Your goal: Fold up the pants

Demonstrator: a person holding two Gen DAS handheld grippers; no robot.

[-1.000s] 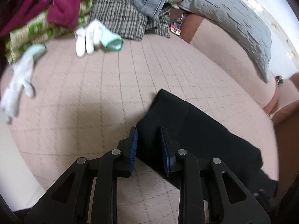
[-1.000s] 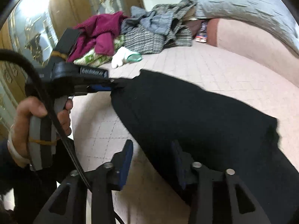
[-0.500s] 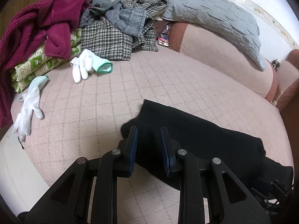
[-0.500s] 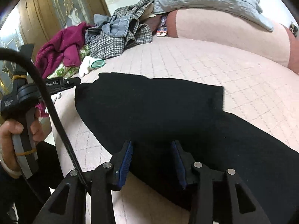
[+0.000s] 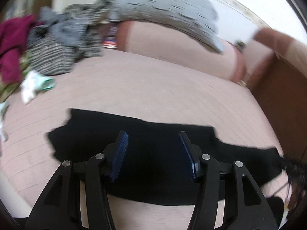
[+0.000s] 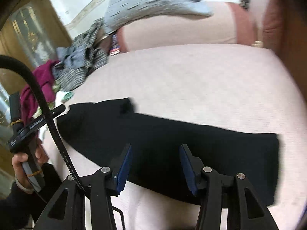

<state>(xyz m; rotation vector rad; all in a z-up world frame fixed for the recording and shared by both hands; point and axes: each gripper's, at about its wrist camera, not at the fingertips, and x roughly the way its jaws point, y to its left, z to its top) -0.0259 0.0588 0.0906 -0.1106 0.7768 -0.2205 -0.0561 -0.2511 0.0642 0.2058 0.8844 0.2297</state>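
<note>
Two sets of tongs are in view, both over the black pants (image 5: 153,153). The left tongs (image 5: 152,153) have their jaws apart and opening; black cloth shows behind the gap, but the blue pads (image 5: 120,153) do not press on it. The right tongs (image 6: 155,167) are likewise apart and opening, with nothing clamped between them. In the right wrist view the left device is seen at the far left, its handle held in the person's hand (image 6: 25,157), with its tip near the pants' left end.

The pants lie flat in a long dark band across the near part of the pink quilted bed (image 5: 153,88); one end looks doubled over on itself, though blur hides the exact layering. Both views are smeared.

Farther back, at the left edge of the bed, lie white gloves (image 5: 30,88), then a heap of clothes (image 5: 57,53) in checked, grey and maroon cloth. A grey pillow (image 5: 165,15) rests on the pink bolster at the far side.

Risks, as judged: with both grips released, a loosely laid fold may spring open or slide. The next grasp could catch only one layer, dragging the stack askew. The trailing cable (image 6: 48,118) could snag the left end.
</note>
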